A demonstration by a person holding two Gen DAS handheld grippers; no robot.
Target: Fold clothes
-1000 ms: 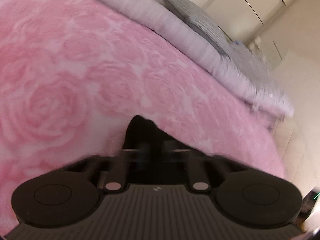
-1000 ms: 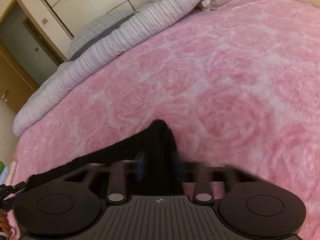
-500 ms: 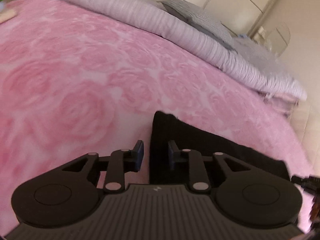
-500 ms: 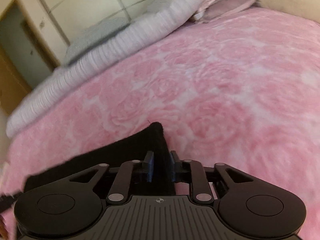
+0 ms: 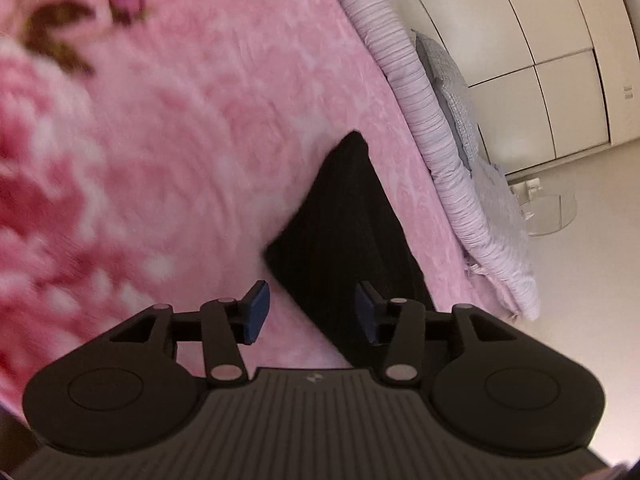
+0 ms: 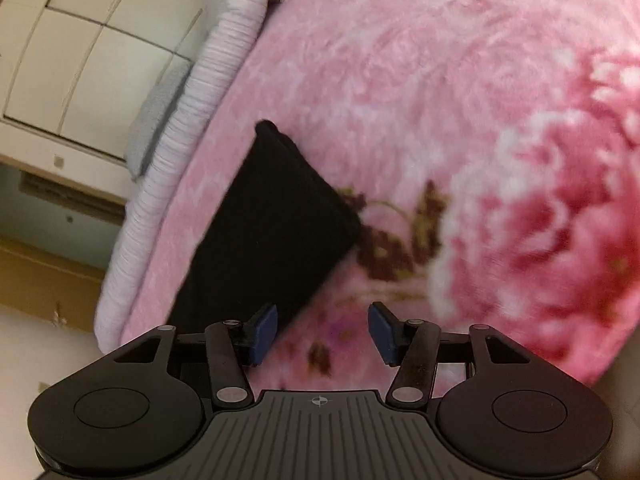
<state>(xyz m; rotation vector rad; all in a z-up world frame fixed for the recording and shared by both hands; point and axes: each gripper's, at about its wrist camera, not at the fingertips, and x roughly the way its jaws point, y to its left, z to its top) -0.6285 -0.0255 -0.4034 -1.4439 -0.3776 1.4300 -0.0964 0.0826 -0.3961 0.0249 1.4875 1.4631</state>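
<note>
**Both grippers empty above the folded black garment**

Left gripper: fingers spread wide, nothing between them. The black garment lies flat on the pink rose blanket, ahead of the fingertips and running under the right finger; its near corner sits just beyond the gap.

Right gripper: fingers spread wide, empty. The same garment lies ahead and to the left of the left finger, apart from the pads.

Risks, as judgement:
- The plush pile could get pinched together with the cloth if a finger digs in, dragging the blanket.
- A grip on the top layer only would peel the fold open.
- The garment lies near the blanket's far edge; a sideways pull could slide it toward the striped quilt.

Count: one black garment, one blanket, one rolled striped quilt, two grippers, two blue pads on each.
</note>
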